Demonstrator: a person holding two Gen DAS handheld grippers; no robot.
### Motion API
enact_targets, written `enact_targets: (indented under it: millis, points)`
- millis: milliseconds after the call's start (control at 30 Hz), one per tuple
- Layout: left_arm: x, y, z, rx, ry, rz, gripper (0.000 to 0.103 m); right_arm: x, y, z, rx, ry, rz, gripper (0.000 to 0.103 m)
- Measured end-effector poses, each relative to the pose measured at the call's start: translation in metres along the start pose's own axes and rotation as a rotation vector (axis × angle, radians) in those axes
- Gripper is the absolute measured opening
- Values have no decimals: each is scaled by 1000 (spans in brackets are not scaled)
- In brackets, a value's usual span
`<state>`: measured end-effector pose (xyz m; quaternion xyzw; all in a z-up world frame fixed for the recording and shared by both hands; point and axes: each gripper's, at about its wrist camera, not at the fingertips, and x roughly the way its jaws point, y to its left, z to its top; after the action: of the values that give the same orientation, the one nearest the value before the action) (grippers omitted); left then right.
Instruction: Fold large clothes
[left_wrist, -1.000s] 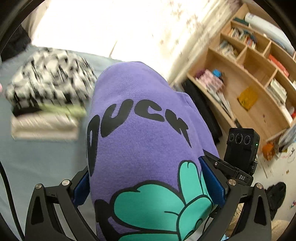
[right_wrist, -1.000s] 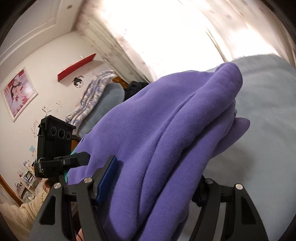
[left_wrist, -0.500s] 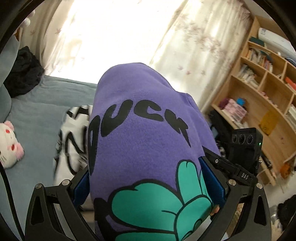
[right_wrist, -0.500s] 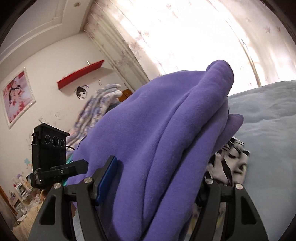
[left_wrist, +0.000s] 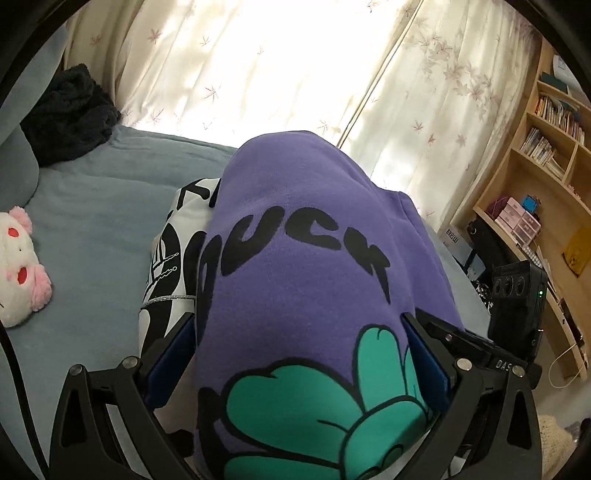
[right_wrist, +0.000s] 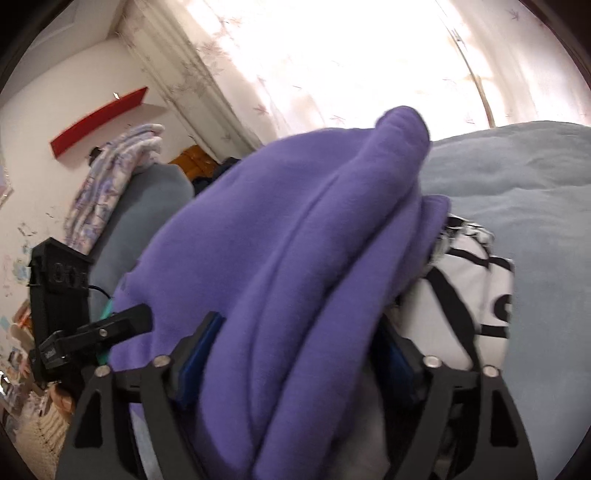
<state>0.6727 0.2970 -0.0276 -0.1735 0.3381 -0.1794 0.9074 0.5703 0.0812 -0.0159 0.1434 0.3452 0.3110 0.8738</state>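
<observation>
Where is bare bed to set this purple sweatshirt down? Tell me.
Bare blue-grey bedsheet lies between the white plush toy and the black-and-white folded garment, and again right of that garment. Crowded: the dark knit heap by the curtain. Both grippers hold the purple printed sweatshirt over the folded garment.

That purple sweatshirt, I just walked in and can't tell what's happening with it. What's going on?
A person is holding a folded purple sweatshirt with both handheld grippers: the left gripper and the right gripper are each clamped on the bundle. It hangs above a blue-grey bed, right over a black-and-white garment lying there. Whether they touch is unclear. It looks about to be set down on that garment. A white plush toy sits nearby.
</observation>
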Motion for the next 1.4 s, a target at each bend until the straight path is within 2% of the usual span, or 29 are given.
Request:
enact_targets:
  millis: [67,233,367,467,700,1067,1400]
  points:
    - [-5,-5,-1,-3,8,15,103,-10,-2,-1,4,26,-16,96]
    - [-31,-9,-9,10,6,102,103,-50,-2,-16,-24,53,-90,99]
    - [-65,-20,-18,-17,21,137,102,-87,10,-38,-29,118,-145,99]
    - [-98,-40,-30,3,27,162,102,-118,22,-57,-27,152,-145,99]
    - [-188,-104,-72,39,34,185,102,-221,78,-87,1,132,-69,99]
    - [-330,-227,-123,119,-14,191,102,-399,171,-113,-84,47,-12,99]
    - [-396,-313,-182,164,30,131,102,-483,197,-152,-96,36,-15,100]
